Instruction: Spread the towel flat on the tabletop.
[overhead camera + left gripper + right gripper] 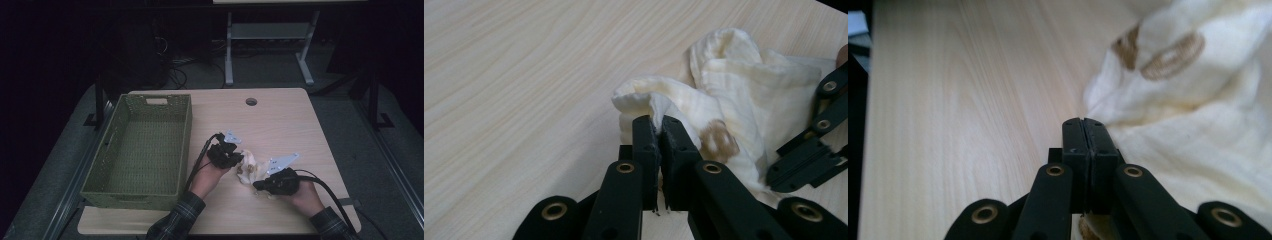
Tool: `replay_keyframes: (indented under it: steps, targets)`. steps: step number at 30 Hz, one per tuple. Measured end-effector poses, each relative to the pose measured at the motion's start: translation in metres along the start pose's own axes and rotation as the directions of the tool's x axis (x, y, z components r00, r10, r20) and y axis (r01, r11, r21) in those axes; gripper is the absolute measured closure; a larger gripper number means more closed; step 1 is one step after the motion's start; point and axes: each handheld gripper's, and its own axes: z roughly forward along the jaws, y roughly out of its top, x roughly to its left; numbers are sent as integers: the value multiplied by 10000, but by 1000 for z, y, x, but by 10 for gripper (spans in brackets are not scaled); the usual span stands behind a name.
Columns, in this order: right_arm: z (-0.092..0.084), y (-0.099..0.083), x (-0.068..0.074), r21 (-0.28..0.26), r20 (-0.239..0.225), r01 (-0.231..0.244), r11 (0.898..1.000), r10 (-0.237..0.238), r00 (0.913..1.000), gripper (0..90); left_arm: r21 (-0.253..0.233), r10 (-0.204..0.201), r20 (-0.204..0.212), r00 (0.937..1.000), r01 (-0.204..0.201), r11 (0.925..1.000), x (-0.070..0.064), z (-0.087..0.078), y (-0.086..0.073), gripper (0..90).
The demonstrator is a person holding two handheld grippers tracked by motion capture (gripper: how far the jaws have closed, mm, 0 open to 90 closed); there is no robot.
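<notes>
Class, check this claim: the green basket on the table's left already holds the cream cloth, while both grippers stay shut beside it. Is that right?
Not quite. The basket is empty; the cloth lies on the table to its right, as the high view shows. The left gripper is shut on a fold of the cloth and the right gripper is shut at its edge.

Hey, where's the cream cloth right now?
In the high view the cream cloth lies bunched on the table, between the left gripper and right gripper, right of the green basket.
</notes>
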Motion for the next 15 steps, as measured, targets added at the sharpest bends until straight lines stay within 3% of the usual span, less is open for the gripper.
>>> replay_keyframes:
  steps: [3,6,9,12,15]
  targets:
    - [-2,0,0,28,-126,175,9998,-174,9998,796,76,115,-6,9999,-115,9999,0,1,0,857]
    - [-24,7,-2,-865,47,435,9953,-432,9991,753,51,66,-4,10000,-66,10000,1,2,-1,857]
    - [-47,14,-10,-1661,506,346,9855,-265,9984,743,126,93,-14,10000,-93,9999,2,1,-1,857]
    - [-63,16,-34,-2017,1183,45,9794,198,9928,746,121,110,-30,9999,-109,9999,1,1,-1,857]
    - [-65,13,-59,-2031,1417,-457,9781,756,9870,742,126,101,-13,9999,-101,9999,2,1,-1,857]
